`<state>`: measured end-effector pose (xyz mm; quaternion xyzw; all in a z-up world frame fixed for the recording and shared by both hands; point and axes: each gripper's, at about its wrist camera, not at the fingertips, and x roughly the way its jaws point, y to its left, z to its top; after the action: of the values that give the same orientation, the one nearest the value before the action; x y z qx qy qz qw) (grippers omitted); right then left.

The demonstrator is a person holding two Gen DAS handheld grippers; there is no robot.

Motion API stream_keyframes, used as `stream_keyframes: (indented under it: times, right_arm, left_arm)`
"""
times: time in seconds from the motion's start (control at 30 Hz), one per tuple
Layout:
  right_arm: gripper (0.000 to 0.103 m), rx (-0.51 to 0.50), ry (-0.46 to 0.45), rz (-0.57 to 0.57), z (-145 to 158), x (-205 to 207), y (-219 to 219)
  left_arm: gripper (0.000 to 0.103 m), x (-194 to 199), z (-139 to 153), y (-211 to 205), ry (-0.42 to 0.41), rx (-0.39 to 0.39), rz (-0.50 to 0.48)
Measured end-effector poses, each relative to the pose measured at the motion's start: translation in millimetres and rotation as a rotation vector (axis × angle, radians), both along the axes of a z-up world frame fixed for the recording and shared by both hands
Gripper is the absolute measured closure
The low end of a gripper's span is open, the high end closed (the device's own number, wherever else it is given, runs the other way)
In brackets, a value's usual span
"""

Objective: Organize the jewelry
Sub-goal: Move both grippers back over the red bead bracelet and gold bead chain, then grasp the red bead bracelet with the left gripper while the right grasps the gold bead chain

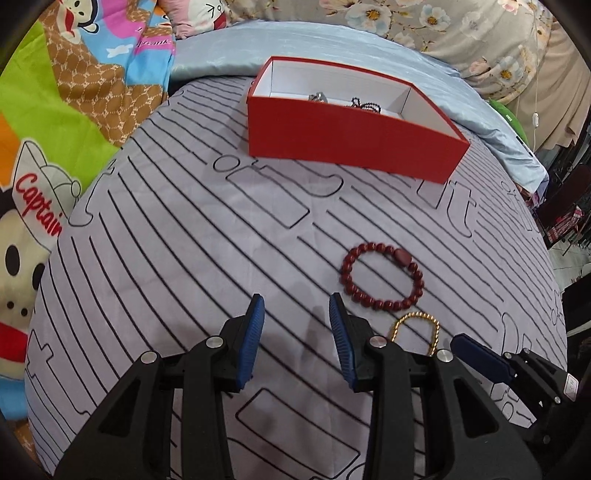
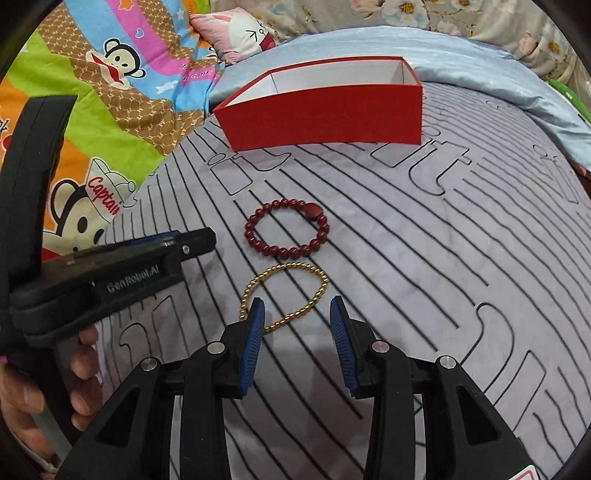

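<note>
A red box [image 1: 347, 144] with a white inside stands open at the far side of the striped grey sheet; dark jewelry [image 1: 364, 104] lies in it. It also shows in the right wrist view [image 2: 325, 114]. A dark red bead bracelet [image 1: 382, 275] [image 2: 286, 229] lies flat on the sheet. A gold bead bracelet [image 1: 415, 328] [image 2: 284, 295] lies just nearer. My left gripper [image 1: 297, 314] is open and empty, left of the red bracelet. My right gripper [image 2: 297, 314] is open, with its left finger over the gold bracelet's near edge.
The striped grey sheet [image 1: 184, 258] covers a bed. A bright cartoon quilt [image 1: 74, 92] lies to the left, a pale blue cover [image 1: 221, 51] and floral pillow [image 1: 461, 33] behind the box. The left gripper's body [image 2: 110, 273] sits left in the right wrist view.
</note>
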<state>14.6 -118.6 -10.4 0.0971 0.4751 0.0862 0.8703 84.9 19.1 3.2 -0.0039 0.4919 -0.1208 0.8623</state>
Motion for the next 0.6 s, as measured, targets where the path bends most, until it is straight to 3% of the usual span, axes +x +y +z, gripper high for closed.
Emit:
stream_keyframes:
  times: [0.27,0.47,0.6]
  right_arm:
    - [0.066,-0.01,0.003,0.027,-1,-1,22]
    - [0.066,-0.003,0.009,-0.024,-3,0,9]
    - [0.074,-0.035,0.003,-0.023,-5,1,7]
  left_arm:
    - [0.068,-7,-5,15,0.016,0.0,0.031]
    - [0.068,-9,-3,20,0.013,-0.004,0.032]
    - [0.068,-8,-4,16,0.019,-0.008,0.024]
